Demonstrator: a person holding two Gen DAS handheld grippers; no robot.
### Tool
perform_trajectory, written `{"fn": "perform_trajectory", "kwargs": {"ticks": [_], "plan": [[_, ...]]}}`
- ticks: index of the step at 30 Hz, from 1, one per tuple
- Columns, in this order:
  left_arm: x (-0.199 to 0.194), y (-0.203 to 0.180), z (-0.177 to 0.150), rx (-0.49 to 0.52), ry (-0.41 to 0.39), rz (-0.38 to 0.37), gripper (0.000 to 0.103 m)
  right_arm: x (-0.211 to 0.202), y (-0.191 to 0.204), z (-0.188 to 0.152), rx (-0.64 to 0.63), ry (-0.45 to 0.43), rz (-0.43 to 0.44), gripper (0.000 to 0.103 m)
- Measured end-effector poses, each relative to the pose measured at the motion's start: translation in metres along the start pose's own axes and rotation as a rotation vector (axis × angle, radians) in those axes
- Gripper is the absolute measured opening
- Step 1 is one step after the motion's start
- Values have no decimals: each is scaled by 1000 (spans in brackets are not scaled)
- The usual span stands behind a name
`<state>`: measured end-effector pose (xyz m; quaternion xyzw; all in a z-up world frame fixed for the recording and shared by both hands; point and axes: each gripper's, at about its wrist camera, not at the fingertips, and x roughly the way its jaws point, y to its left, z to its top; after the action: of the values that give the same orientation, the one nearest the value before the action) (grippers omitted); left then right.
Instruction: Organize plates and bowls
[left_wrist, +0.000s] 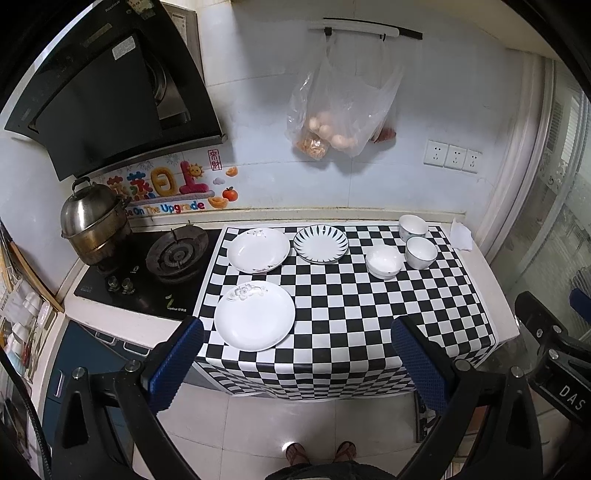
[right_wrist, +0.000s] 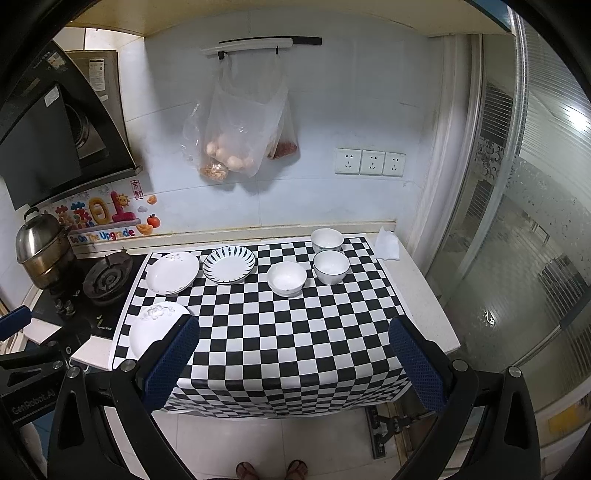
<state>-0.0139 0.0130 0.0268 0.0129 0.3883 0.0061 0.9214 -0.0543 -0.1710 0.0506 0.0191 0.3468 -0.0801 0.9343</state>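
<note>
A home kitchen: a gas stove (left_wrist: 173, 256) under a range hood (left_wrist: 110, 92), a steel steamer pot (left_wrist: 94, 221), wall sockets (left_wrist: 452, 157), and a checkered tabletop (left_wrist: 332, 314).

There are three plates: two white plates (left_wrist: 255, 315) (left_wrist: 258, 250) and one striped plate (left_wrist: 320, 244). There are three bowls (left_wrist: 384, 261) (left_wrist: 421, 252) (left_wrist: 413, 226). One pot (left_wrist: 94, 221) is at the left. Three wall plugs (left_wrist: 453, 156) are at the right. Two tools (left_wrist: 295, 363) (right_wrist: 293, 363) show.
</note>
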Motion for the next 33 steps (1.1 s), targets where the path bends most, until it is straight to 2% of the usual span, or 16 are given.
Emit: {"fn": "perform_trajectory", "kwargs": {"ticks": [33], "plan": [[-8, -9, -5, 3, -26, 5, 103, -13, -6, -2, 16, -6, 3, 103]]}}
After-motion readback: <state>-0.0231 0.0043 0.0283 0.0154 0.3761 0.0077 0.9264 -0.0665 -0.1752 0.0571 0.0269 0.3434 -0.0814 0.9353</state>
